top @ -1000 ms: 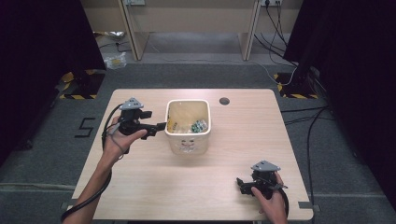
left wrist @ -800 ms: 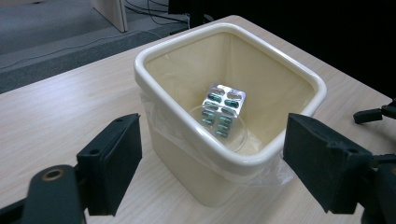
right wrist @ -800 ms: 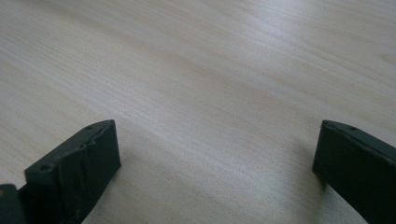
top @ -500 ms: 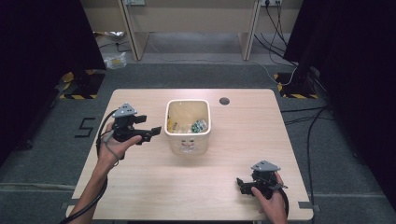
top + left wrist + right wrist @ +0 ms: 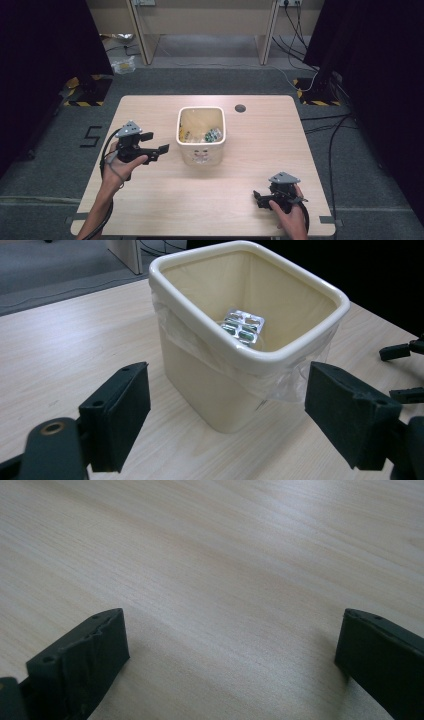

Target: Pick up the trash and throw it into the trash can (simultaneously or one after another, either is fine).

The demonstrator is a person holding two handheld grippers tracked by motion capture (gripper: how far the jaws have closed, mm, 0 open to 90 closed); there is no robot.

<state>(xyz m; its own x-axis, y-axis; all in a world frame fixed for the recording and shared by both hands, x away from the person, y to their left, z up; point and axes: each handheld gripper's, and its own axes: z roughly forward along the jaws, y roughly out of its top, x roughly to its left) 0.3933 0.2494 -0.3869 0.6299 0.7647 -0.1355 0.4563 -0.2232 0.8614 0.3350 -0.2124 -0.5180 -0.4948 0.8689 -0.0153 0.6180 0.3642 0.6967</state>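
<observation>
Left gripper (image 5: 156,148) hovers released beside the cream bin (image 5: 201,135) at mid-table; right gripper (image 5: 265,196) rests released near the front edge. Bin judged light, rigid, slippery — grip the rim.

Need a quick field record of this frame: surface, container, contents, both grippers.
surface: light wooden table
container: cream square bin with clear plastic liner, upright near table centre
contents: blister pack inside bin; other small items, too small to identify
left gripper: open, empty, beside the bin, pointing at it, not touching
right gripper: open, empty, low over bare table near the front right
other: dark round grommet in the tabletop behind the bin
</observation>
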